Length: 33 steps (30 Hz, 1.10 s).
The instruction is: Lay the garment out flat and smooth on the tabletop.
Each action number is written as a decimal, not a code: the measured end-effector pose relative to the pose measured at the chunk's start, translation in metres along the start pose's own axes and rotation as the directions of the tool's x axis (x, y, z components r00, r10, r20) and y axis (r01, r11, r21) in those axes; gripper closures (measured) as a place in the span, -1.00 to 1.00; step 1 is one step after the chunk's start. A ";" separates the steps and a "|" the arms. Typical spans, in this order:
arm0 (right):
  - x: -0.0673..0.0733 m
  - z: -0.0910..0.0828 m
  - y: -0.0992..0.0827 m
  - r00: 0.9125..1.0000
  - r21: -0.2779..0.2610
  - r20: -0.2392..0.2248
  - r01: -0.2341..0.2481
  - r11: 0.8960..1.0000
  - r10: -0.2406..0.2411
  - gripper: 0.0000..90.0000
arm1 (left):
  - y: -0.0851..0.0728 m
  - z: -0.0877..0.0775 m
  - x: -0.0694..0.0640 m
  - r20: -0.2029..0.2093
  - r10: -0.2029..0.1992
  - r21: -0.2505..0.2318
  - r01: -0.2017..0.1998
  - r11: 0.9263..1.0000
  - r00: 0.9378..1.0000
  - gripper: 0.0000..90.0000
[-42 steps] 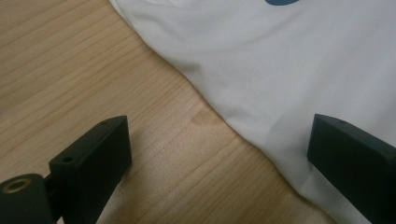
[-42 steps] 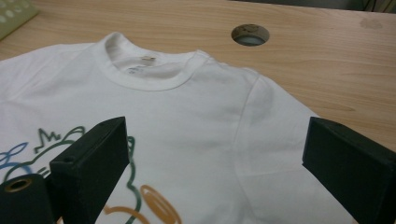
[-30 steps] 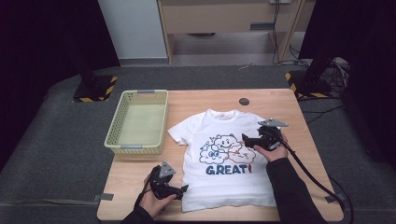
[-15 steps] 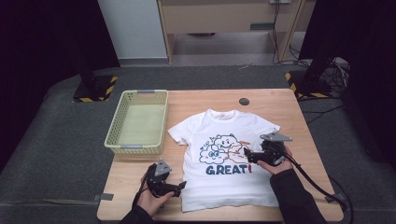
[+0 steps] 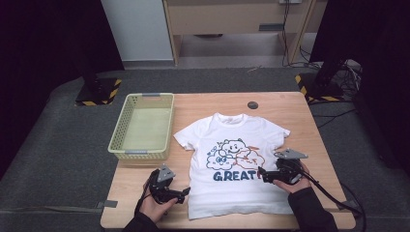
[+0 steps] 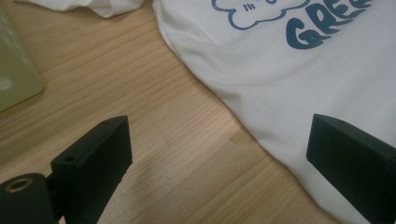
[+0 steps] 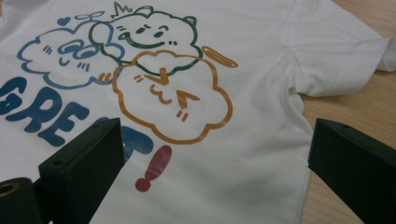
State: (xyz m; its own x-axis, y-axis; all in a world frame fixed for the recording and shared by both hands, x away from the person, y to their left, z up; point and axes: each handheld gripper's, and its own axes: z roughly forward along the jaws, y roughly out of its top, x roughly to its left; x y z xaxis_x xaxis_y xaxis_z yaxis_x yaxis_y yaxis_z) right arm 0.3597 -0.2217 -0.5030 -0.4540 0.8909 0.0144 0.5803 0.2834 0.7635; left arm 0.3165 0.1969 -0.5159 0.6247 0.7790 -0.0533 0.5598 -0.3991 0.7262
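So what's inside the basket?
The basket looks empty: its pale green floor shows bare in the high view. The strip just behind its near wall is hidden, so something small and flat there cannot be ruled out.

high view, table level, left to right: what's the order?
basket → left gripper → T-shirt → right gripper. The small dark disc sits farther back, above the shirt, so it is left out of the order.
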 end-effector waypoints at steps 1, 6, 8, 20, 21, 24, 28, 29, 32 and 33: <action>-0.001 -0.001 -0.001 1.000 0.003 -0.001 0.002 1.000 -0.002 -0.92 | -0.001 0.000 0.001 -0.002 -0.003 0.000 0.003 1.000 1.000 -0.85; -0.006 -0.007 -0.008 1.000 0.013 0.010 -0.008 1.000 0.008 -0.91 | -0.003 -0.002 0.007 -0.005 -0.014 0.008 0.014 1.000 1.000 -0.85; -0.008 -0.008 -0.011 1.000 0.025 0.019 -0.011 1.000 0.011 -0.91 | -0.004 -0.003 0.009 -0.008 -0.012 0.016 0.012 1.000 1.000 -0.86; -0.029 -0.017 -0.027 0.994 0.025 0.105 -0.024 0.999 0.021 -0.93 | -0.009 -0.006 0.018 -0.024 -0.007 0.053 0.009 0.999 1.000 -0.86; -0.032 -0.018 -0.029 0.993 0.022 0.112 -0.033 0.999 0.031 -0.93 | -0.010 -0.007 0.020 -0.027 -0.007 0.054 0.008 0.999 1.000 -0.86; -0.040 -0.019 -0.032 0.989 0.016 0.137 -0.058 0.998 0.055 -0.93 | -0.012 -0.007 0.025 -0.037 -0.014 0.063 0.016 0.998 0.999 -0.86; -0.053 -0.016 -0.039 0.983 0.019 0.175 -0.066 0.998 0.061 -0.92 | -0.014 -0.009 0.033 -0.063 -0.014 0.070 0.018 0.997 0.998 -0.86; -0.057 -0.016 -0.040 0.981 0.025 0.183 -0.064 0.998 0.058 -0.92 | -0.015 -0.009 0.035 -0.070 -0.009 0.074 0.014 0.997 0.997 -0.86; -0.065 -0.015 -0.045 0.977 0.029 0.201 -0.072 0.997 0.065 -0.92 | -0.017 -0.010 0.041 -0.085 -0.021 0.078 0.028 0.997 0.996 -0.86; -0.067 -0.015 -0.046 0.977 0.029 0.204 -0.075 0.997 0.067 -0.92 | -0.018 -0.010 0.044 -0.089 -0.026 0.077 0.033 0.996 0.996 -0.86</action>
State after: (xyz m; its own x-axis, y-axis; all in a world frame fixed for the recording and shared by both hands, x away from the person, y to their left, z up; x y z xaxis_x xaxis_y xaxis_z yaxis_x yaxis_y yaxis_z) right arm 0.3536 -0.3000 -0.5295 -0.2664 0.9616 -0.0662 0.6320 0.2261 0.7412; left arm 0.3282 0.2429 -0.5240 0.5589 0.8291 -0.0105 0.6202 -0.4096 0.6690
